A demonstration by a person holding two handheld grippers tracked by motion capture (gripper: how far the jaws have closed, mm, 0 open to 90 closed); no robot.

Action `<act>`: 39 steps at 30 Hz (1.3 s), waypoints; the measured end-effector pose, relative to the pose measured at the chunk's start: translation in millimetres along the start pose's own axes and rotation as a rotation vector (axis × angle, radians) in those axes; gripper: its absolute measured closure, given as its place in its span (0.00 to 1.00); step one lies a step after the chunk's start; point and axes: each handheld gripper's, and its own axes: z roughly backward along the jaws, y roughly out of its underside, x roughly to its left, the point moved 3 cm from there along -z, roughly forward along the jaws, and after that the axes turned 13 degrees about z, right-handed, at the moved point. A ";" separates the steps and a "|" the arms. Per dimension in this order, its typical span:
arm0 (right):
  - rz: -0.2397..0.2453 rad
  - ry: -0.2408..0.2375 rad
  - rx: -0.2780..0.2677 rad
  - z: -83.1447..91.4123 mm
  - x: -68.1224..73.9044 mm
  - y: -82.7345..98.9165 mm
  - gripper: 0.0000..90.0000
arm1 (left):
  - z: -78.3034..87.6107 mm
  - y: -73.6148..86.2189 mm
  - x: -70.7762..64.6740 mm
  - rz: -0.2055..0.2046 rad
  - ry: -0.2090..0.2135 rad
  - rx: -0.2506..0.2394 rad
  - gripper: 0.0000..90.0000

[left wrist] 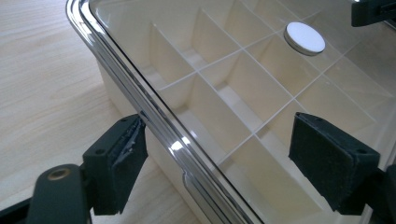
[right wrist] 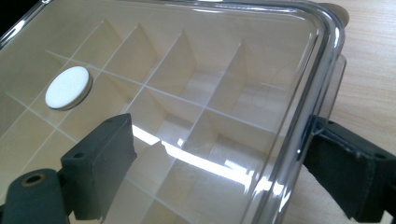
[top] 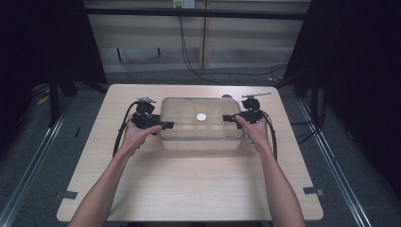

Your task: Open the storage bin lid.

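Nearest the front edge of the wooden table [top: 189, 189] the person's two forearms reach forward, one to each short end of a clear-lidded compartment box [top: 202, 137] that sits toward the table's far edge, midway between its left and right edges. The left gripper [top: 163, 125] straddles the box's left rim with its jaws released: one pad [left wrist: 119, 163] stands outside the wall, the other above the transparent lid [left wrist: 261, 93], neither pressing. The right gripper [top: 229, 118] straddles the right rim the same way, jaws spread, pads clear of the plastic. Farther in, a white round knob [top: 201, 116] sits at the lid's middle over the grid of dividers. Judging by the slack jaws and the lid lying flat on the box, the placing looks finished and only withdrawing the hands remains.
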 end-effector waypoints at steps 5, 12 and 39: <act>0.001 0.018 -0.025 -1.5 -0.6 0.4 0.11 | -2.5 -1.0 -1.4 0.013 -0.001 0.006 0.19; -0.016 0.001 -0.029 -3.7 -2.1 1.1 0.10 | -3.9 -2.6 -0.8 0.014 0.003 0.017 0.19; -0.021 0.024 -0.192 20.8 -7.0 1.5 0.35 | 6.9 -2.3 -2.5 -0.003 0.004 -0.090 0.36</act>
